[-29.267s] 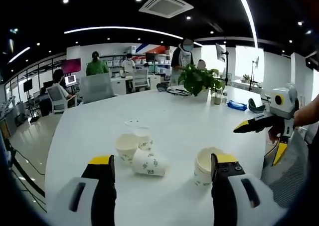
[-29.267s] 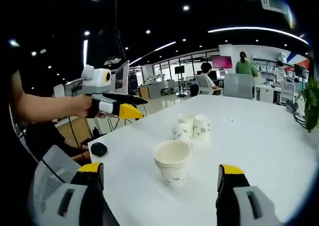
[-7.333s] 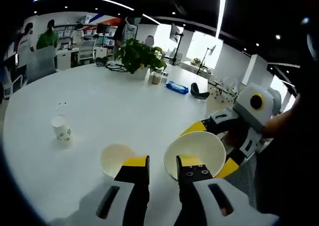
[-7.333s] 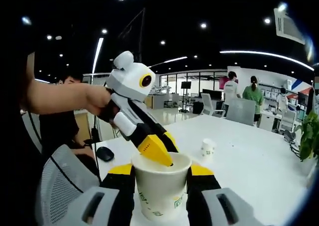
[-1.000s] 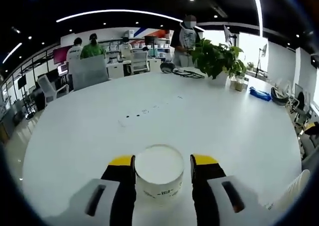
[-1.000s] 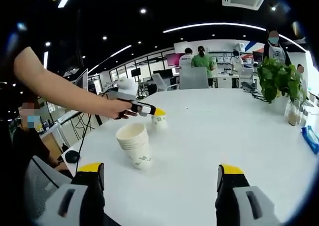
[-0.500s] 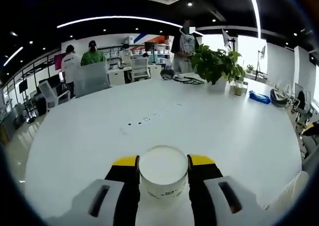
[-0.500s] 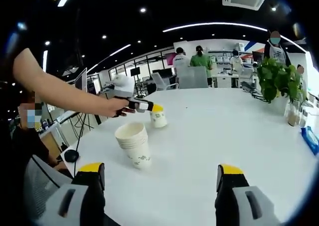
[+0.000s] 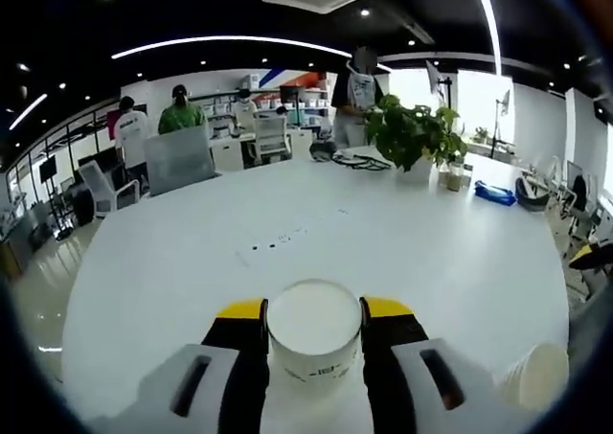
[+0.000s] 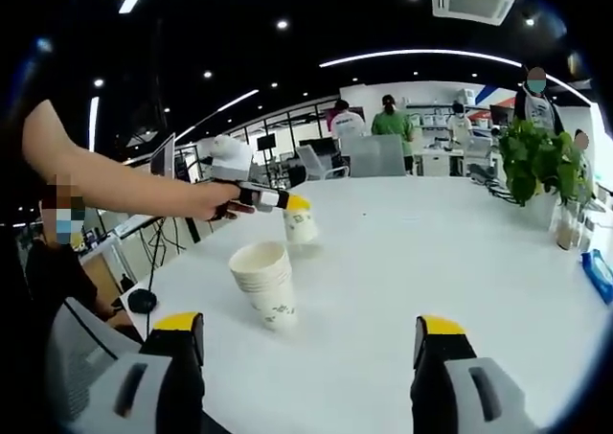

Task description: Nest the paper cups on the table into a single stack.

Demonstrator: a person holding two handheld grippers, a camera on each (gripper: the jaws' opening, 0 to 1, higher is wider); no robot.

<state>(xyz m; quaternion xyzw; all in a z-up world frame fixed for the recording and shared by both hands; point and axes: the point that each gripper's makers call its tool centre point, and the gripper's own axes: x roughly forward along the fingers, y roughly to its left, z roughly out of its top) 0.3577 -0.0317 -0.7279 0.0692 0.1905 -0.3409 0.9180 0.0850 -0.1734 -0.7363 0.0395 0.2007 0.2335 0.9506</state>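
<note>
Left gripper (image 9: 313,311) is pinching a single white printed paper cup (image 9: 313,336) at bottom centre, lifted off the round white tabletop (image 9: 192,252). Right gripper (image 10: 306,343) sits spread wide apart at the bottom, holding nothing. The nested stack of white paper cups (image 10: 265,283) stands upright left of centre in the right gripper view.

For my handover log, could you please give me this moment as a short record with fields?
left gripper: shut on single paper cup, lifted above the table
right gripper: open, holding nothing
cup stack: upright on the table, in front of the right gripper
stack vs held cup: apart, held cup beyond the stack
background: potted plant, people at desks
</note>
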